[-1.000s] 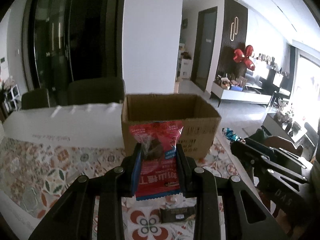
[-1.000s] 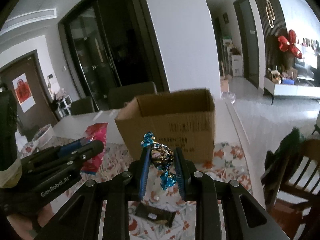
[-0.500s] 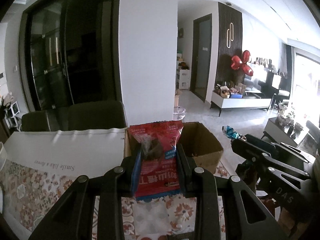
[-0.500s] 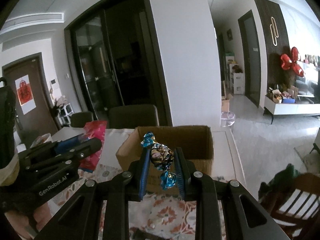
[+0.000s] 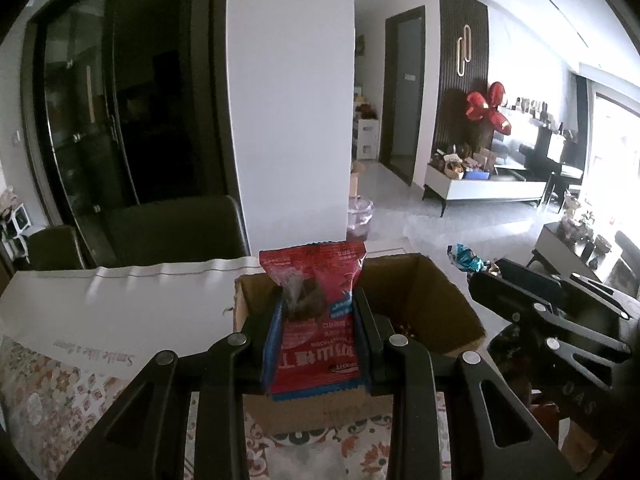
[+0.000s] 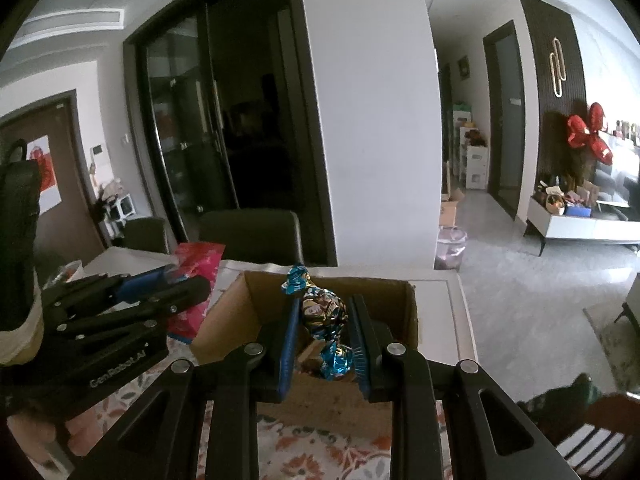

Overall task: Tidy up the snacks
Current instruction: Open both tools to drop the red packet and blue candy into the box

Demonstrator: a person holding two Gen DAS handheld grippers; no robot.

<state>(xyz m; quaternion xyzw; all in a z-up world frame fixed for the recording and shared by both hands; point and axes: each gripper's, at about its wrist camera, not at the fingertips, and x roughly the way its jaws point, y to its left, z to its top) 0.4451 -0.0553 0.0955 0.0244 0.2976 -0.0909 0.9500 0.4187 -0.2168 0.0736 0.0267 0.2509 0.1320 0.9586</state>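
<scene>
My left gripper [image 5: 316, 300] is shut on a red snack packet [image 5: 316, 312], held upright over the near wall of an open cardboard box [image 5: 440, 304]. My right gripper [image 6: 324, 312] is shut on a foil-wrapped candy with blue twisted ends [image 6: 322, 312], hanging just above the same cardboard box [image 6: 248, 308]. In the left wrist view the right gripper [image 5: 492, 276] comes in from the right with the candy [image 5: 464, 258] at its tip. The right wrist view has the left gripper [image 6: 184, 280] at the left with the red packet [image 6: 198, 272]. A few wrapped snacks lie inside the box.
The box stands on a table with a floral-patterned cloth [image 5: 52, 396] and a white runner [image 5: 120, 304]. Dark chairs [image 5: 176, 228] stand behind the table and a white pillar [image 5: 292, 120] rises beyond. A wooden chair [image 6: 592, 436] is at the right.
Both grippers have risen and moved forward toward the box, each keeping its snack. The box went from ahead of the grippers to under their tips, its inside now in view.
</scene>
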